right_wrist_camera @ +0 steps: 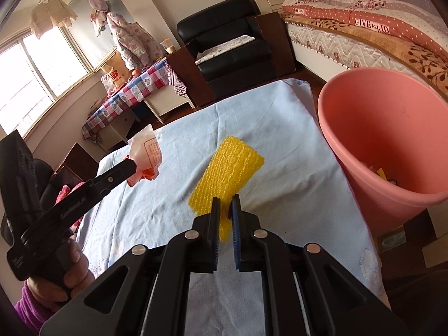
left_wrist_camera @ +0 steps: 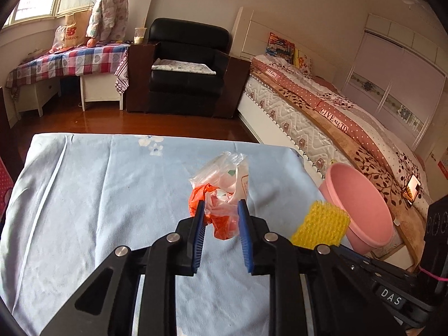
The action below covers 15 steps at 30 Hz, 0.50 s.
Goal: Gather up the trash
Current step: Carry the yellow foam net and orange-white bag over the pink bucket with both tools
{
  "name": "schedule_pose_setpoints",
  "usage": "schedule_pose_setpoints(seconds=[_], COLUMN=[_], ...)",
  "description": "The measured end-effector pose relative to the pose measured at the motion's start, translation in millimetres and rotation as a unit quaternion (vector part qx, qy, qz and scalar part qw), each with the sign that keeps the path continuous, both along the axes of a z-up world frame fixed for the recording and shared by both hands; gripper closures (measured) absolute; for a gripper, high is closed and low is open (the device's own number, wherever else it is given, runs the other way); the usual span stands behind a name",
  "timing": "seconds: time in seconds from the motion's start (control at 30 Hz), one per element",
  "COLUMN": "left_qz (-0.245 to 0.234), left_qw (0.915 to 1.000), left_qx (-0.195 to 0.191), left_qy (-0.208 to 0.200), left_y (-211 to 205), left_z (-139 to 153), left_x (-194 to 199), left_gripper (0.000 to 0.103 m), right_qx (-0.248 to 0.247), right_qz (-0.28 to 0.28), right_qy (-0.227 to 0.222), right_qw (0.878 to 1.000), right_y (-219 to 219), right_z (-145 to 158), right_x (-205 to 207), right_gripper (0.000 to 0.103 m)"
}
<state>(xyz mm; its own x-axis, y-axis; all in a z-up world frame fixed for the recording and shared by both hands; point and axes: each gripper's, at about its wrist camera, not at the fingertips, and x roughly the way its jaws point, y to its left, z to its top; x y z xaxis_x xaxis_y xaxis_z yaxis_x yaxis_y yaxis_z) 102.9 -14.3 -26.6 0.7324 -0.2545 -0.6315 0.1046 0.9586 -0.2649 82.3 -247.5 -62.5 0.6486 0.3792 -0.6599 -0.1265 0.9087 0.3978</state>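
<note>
My left gripper (left_wrist_camera: 221, 205) is shut on a bundle of clear and orange plastic bags (left_wrist_camera: 221, 190) and holds it above the blue tablecloth (left_wrist_camera: 98, 196). The bundle also shows in the right wrist view (right_wrist_camera: 147, 158), at the tip of the left gripper (right_wrist_camera: 137, 168). My right gripper (right_wrist_camera: 225, 200) is shut on the near edge of a yellow foam net (right_wrist_camera: 226, 170), which hangs over the cloth; the net also shows in the left wrist view (left_wrist_camera: 322, 225). A pink bucket (right_wrist_camera: 378, 140) stands at the table's right edge, with some trash inside.
The bucket also shows in the left wrist view (left_wrist_camera: 361, 204). Beyond the table are a black armchair (left_wrist_camera: 184, 64), a bed (left_wrist_camera: 350, 117) on the right and a checked side table (left_wrist_camera: 70, 61) under the window.
</note>
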Motion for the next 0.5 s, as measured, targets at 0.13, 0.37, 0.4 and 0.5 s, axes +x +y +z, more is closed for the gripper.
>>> schedule_pose_setpoints(seconds=[0.13, 0.37, 0.4, 0.5], left_qz=[-0.009, -0.022, -0.023, -0.028], left_qw=[1.0000, 0.9995, 0.9994, 0.9991], left_qx=[0.005, 0.023, 0.024, 0.033], left_qy=[0.002, 0.007, 0.007, 0.005], left_y=[-10, -36, -39, -49], left_z=[7, 11, 12, 15], left_x=[-15, -32, -33, -38], left_gripper=[0.081, 0.081, 0.081, 0.081], right_qx=[-0.008, -0.018, -0.020, -0.022], right_qz=[-0.001, -0.015, -0.017, -0.023], right_qy=[-0.010, -0.025, -0.027, -0.030], right_qw=[1.000, 0.999, 0.999, 0.999], right_y=[-1, -12, -14, -20], right_z=[6, 14, 15, 17], right_x=[-8, -24, -27, -33], right_gripper=[0.094, 0.094, 0.094, 0.094])
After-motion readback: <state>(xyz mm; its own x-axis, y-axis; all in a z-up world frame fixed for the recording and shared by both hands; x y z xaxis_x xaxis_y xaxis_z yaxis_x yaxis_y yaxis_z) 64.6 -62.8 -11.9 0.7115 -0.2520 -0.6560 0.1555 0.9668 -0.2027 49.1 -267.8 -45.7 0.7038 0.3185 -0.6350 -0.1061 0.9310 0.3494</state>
